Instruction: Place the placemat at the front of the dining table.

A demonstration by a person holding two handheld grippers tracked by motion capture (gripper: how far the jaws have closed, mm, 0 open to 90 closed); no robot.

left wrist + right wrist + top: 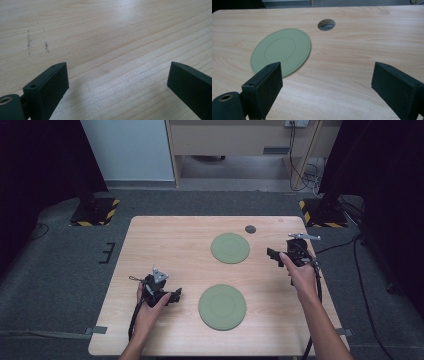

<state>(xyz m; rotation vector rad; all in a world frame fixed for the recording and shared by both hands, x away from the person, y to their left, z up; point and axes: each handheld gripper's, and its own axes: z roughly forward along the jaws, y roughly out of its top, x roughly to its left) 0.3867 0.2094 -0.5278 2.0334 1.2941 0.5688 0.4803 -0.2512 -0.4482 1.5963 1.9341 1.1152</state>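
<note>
In the high view the person's forearms are cut off by the bottom edge, so only wrists and hands are seen reaching over the light wooden table (165, 240). The left gripper (175, 296), a black two-jaw tool with a grey three-cornered plate on top, sits low near the table's front left, its hand wrapped around the body and the jaws pointing right toward the nearer round flat sage-green plate (222, 306), just beside it but not touching. Its own view looks down at bare wood grain with a few faint dark scuffs; the jaws stand spread wide apart with nothing between them, and the right one is cut off by the picture's edge.

Farther back, the right gripper (274, 255) is held at the table's right side, the arm stretched forward and the jaws pointing left toward the farther round flat sage-green plate (230, 248), near it yet apart. In the right gripper view that plate (281, 51) lies ahead and left, its near rim partly hidden behind the left jaw; the jaws gape wide, holding nothing. Beyond lies a small round dark cable hole (326, 24) in the tabletop, its inside too blurred to make out.
</note>
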